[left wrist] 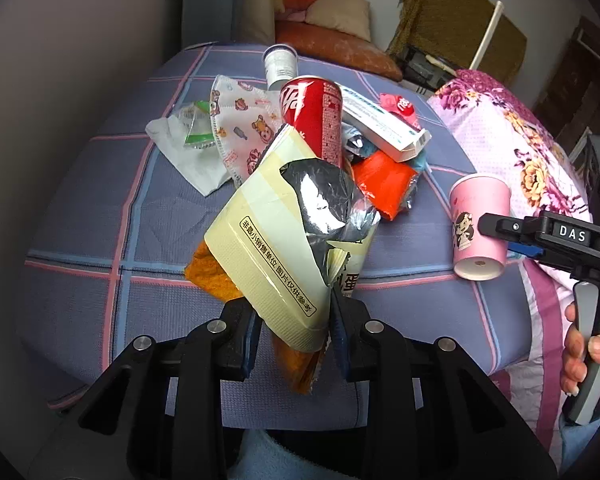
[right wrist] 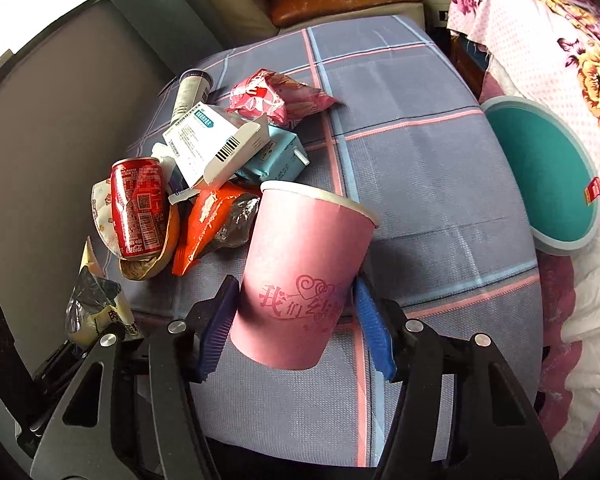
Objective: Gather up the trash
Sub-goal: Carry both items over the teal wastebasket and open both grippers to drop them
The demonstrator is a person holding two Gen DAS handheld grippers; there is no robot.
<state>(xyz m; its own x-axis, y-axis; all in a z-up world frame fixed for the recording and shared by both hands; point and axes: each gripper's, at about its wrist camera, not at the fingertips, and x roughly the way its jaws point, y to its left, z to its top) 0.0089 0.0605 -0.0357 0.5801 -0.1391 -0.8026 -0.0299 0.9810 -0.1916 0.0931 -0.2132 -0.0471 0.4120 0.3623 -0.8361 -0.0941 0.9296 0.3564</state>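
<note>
Trash sits nearest in your grips: your left gripper (left wrist: 294, 330) is clamped on the wrapper (left wrist: 276, 248), lifting it clear, and your right gripper (right wrist: 294, 326) pinches the cup (right wrist: 300, 276) low for carrying. Beyond, the can (right wrist: 138, 208) and box (right wrist: 212, 144) wait piled on the cloth (right wrist: 420, 160).

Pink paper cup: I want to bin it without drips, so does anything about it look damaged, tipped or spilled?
The pink paper cup is tilted between the right claw pads, rim leaning away. Its wall looks uncrushed, and no liquid shows on the checked cloth around it. The inside is out of view.
</note>
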